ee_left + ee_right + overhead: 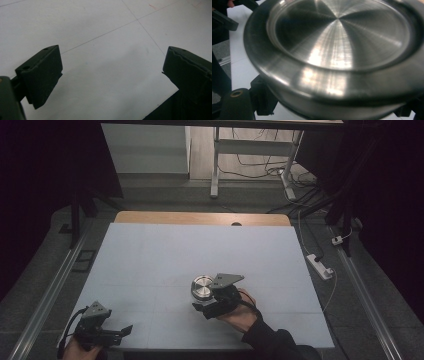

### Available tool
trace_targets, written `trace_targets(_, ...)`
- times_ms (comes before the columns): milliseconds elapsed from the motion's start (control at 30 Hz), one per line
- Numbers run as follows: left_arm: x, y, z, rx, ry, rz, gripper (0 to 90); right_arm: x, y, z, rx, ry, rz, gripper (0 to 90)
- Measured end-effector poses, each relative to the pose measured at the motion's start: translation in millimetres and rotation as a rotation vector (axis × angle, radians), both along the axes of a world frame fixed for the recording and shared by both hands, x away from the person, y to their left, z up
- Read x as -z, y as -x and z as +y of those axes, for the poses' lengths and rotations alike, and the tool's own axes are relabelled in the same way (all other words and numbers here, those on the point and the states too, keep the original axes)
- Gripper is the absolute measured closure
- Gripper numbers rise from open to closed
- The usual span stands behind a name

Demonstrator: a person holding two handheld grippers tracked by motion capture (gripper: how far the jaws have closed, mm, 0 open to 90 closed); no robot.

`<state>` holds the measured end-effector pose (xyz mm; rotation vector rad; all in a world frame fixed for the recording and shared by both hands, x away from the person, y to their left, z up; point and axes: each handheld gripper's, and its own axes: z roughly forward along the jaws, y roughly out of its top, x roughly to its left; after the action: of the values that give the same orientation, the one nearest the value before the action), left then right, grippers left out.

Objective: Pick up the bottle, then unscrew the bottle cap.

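On the white table (165, 255), the right gripper (200, 307) sits a little toward five o'clock from the middle of the sheet, held by a hand (240, 312) whose dark sleeve runs off the bottom edge. A round metal disc (202, 287), brushed and shiny with a raised rim, lies at about ten o'clock of that gripper's body, tight against the grey three-cornered plate. In the high view the gripper's black body covers the disc's near edge, so the contact itself is hidden there.

The right gripper view is clearer: the disc (337, 47) spans the frame, its far and right edges cut off, and the black jaws sit hard against its lower rim at seven and five o'clock. The jaws are clamped on the disc. Whether it rests on the table or hangs just above it is hard to say; the underside is out of sight, and the picture is somewhat blurred.

The left gripper (125, 330) is at the table's seven o'clock corner, well apart from the disc, its hand (80, 349) mostly cut off by the bottom edge. In the left gripper view its jaws stand wide apart over bare white sheet with thin seam lines, nothing between them; the right-hand jaw runs out of frame at five o'clock.
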<state>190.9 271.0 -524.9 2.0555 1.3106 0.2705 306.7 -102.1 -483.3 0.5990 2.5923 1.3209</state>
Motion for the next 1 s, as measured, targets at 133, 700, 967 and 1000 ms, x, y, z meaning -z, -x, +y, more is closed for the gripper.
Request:
trace_targets(133, -0.1, 0.2, -0.2, -0.001, 0.001, -0.001, 3.7, 0.3, 3.5, 3.8, -0.016, -0.001, 0.000, 14.9)
trace_targets(700, -0.6, -0.1, 0.6, -0.006, 0.004, -0.004, 1.8, 0.6, 2.4, 2.2, -0.012, 0.003, 0.002, 14.9)
trace_targets(967, -4.0, -1.0, -0.3, 0.040, 0.104, -0.010, 0.0, 0.9, 2.0, 1.7, -0.013, 0.006, 0.003, 14.9)
trace_targets(1000, -4.0, -1.0, -0.3, 0.040, 0.104, -0.010, 0.0, 0.9, 1.8, 1.6, -0.012, 0.007, 0.003, 14.9)
